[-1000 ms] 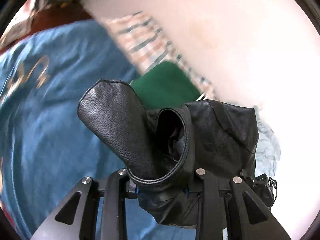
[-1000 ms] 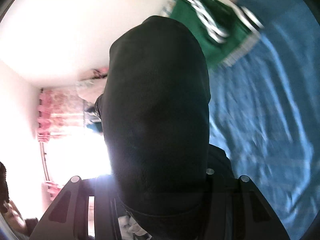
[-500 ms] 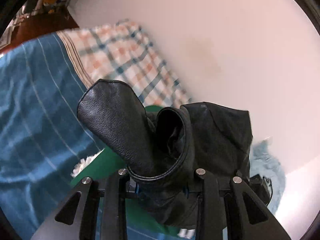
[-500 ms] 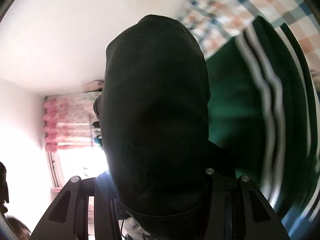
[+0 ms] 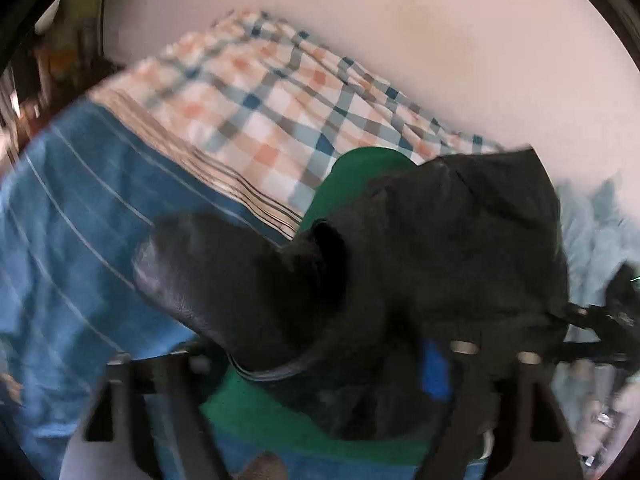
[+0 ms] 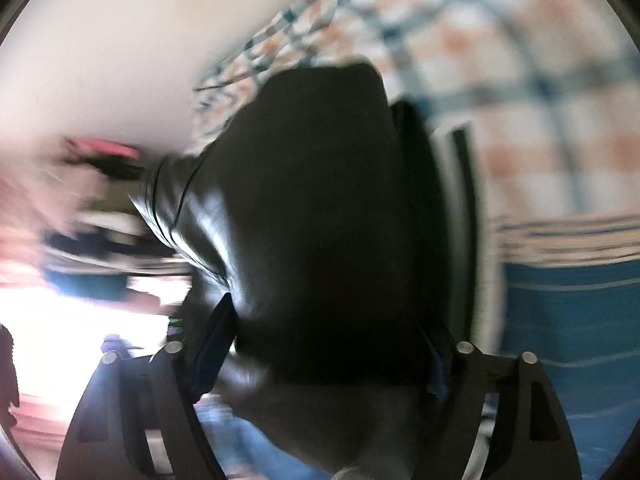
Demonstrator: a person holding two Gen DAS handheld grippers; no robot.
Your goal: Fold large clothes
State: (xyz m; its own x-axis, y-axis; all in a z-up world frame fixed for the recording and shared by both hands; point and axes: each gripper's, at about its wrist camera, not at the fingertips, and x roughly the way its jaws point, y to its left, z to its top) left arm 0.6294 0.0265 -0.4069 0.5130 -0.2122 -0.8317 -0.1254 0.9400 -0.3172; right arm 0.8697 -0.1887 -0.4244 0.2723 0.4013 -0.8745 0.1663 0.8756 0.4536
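A wall closes off the far side of the bed; the blue sheet lies open to the left. Both claws have just been opening. The left claw stands wide, the black jacket slumped between its fingers over a green garment. The right claw is wide too, with the jacket bulging between its fingers, beside the checked cloth.

The leather jacket is black, with a dull grey sheen along its folded collar. Under it lies a plain deep-green garment. The bed cover is mid blue with thin pale lines and a band of brown and white stripes at its edge. Beyond that band the sheet is checked white, orange and teal. The wall is pale cream.
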